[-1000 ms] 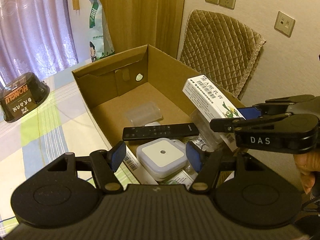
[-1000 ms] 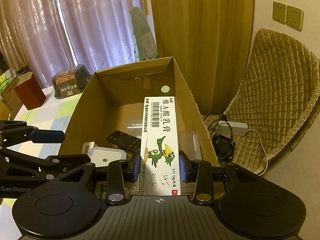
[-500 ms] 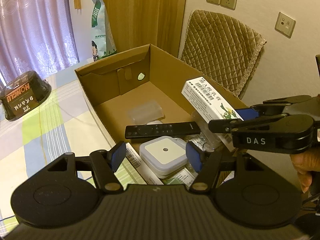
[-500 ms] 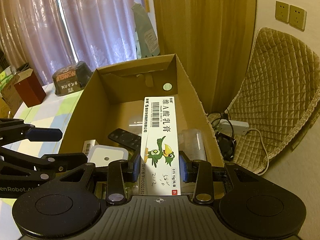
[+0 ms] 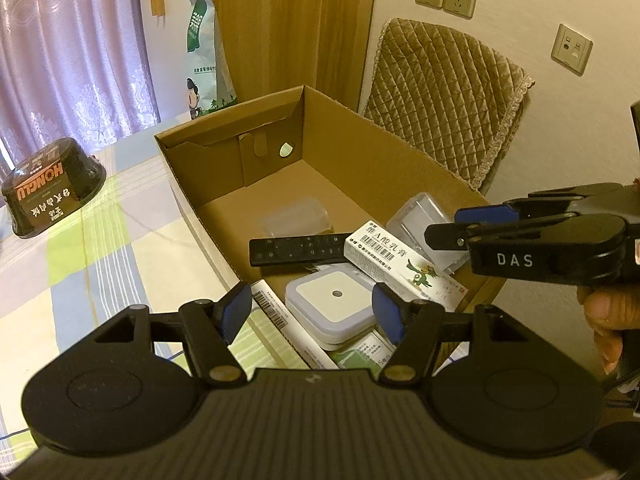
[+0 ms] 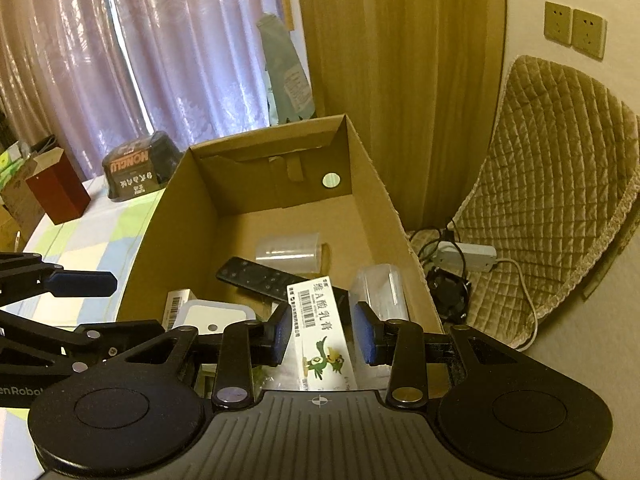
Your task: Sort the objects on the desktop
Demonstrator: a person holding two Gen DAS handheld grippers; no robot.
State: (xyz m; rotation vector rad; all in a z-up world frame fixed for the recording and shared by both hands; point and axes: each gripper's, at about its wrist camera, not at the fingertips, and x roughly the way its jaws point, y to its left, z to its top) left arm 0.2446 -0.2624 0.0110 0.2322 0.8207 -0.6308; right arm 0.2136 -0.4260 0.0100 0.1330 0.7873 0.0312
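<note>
An open cardboard box (image 5: pixel 360 148) (image 6: pixel 192 208) holds a black remote (image 5: pixel 296 248) (image 6: pixel 256 276), a white square device (image 5: pixel 336 300) (image 6: pixel 212 316), two clear plastic cases (image 5: pixel 296 216) (image 5: pixel 420 216) and a white barcoded carton (image 5: pixel 276 308). A white ointment box with a green bird (image 5: pixel 400 262) (image 6: pixel 316 312) lies flat on these items, touched by nothing. My right gripper (image 6: pixel 323 336) (image 5: pixel 452 226) hangs open just above it, held by a hand (image 5: pixel 608 312). My left gripper (image 5: pixel 312 308) (image 6: pixel 60 300) is open and empty over the box's near end.
A black lidded bowl (image 5: pixel 52 192) (image 6: pixel 136 172) sits on the checked tablecloth (image 5: pixel 80 260) left of the box. A red box (image 6: pixel 56 192) stands further left. A quilted chair (image 5: pixel 448 96) and a power strip (image 6: pixel 466 256) lie right of the table edge.
My right gripper opened and let go of the ointment box, which dropped flat into the cardboard box. The left gripper stayed open and barely shifted.
</note>
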